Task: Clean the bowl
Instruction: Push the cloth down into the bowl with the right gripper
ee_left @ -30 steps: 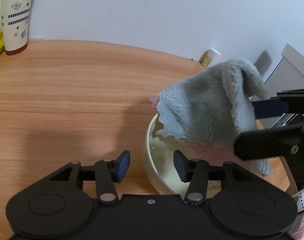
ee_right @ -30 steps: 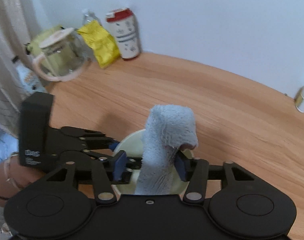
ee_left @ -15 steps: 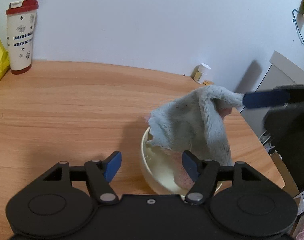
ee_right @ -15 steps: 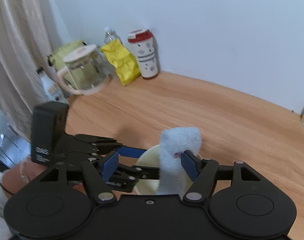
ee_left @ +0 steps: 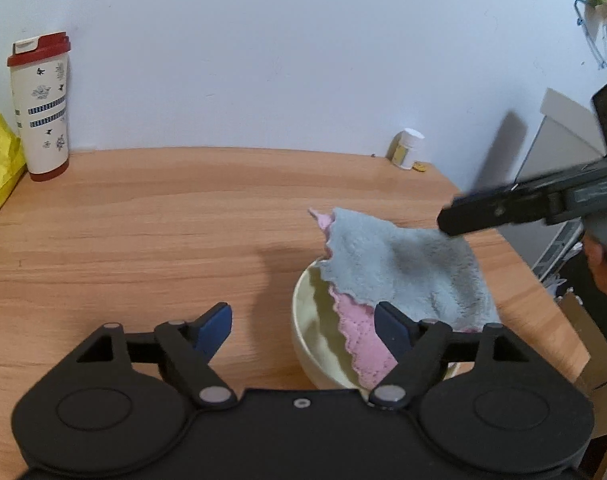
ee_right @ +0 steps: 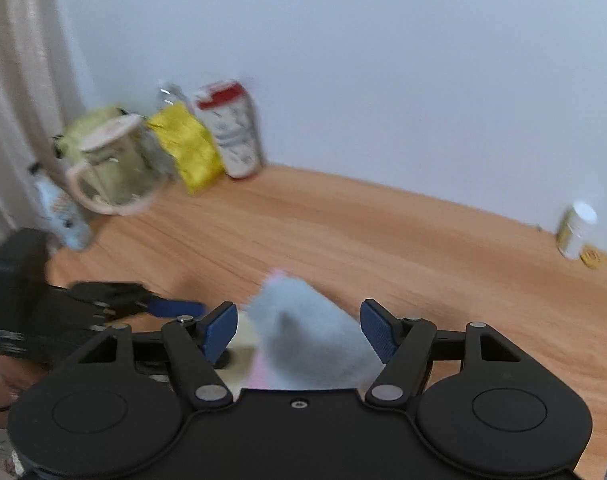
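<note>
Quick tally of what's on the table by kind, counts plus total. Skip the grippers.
Bowl: 1
Cloth, blue-grey with pink underside: 1
Tumbler, red lid: 1
Yellow bag: 1
Glass pitcher: 1
Small white-capped bottle: 1
Clear bottle behind the bag: 1
Total: 7

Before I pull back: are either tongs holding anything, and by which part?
Nothing looks held. The cloth lies draped over the bowl, loose between the right tongs; the left tongs are opening, astride the bowl's rim without pressing.
</note>
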{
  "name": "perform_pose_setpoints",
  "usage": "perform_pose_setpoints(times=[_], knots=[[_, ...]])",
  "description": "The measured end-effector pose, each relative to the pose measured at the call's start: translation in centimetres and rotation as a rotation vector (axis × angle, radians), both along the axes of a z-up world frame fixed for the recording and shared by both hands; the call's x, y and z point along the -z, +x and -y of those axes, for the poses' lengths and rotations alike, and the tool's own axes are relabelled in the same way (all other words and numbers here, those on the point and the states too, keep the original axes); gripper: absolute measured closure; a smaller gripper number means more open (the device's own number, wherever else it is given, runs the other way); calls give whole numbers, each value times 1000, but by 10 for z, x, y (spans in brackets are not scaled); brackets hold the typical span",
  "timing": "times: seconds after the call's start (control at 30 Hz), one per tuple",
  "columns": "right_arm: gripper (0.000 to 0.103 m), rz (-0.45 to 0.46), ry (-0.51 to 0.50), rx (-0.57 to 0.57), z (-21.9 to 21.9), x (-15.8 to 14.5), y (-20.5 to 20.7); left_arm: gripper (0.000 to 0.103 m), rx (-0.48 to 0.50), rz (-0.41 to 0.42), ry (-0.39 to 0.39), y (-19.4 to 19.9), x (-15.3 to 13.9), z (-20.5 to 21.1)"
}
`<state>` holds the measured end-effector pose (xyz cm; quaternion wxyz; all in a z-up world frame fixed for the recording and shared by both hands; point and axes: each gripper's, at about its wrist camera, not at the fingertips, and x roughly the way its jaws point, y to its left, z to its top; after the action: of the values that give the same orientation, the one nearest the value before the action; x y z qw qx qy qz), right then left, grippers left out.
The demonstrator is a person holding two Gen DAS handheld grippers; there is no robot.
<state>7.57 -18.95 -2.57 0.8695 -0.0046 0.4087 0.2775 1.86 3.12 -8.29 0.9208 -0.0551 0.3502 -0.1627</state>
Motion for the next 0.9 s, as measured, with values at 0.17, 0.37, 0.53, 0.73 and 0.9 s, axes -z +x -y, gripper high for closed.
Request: perform_pose_setpoints(times=[0.17, 0.37, 0.53, 0.73, 0.9], knots=[[30, -182, 163, 123, 37, 41, 21, 21, 21, 0, 0, 1, 4, 5], [56, -251, 310, 59, 41, 59, 21, 20, 126, -24, -53, 3, 11, -1], [87, -168, 298, -34, 32, 51, 13, 28, 136, -6, -77, 9, 16, -12], [87, -169, 241, -181, 11, 43, 18, 77, 231, -172, -201, 50, 26, -23], [87, -281, 14, -341, -36, 45, 21, 81, 239, -251, -115, 64, 17, -10]])
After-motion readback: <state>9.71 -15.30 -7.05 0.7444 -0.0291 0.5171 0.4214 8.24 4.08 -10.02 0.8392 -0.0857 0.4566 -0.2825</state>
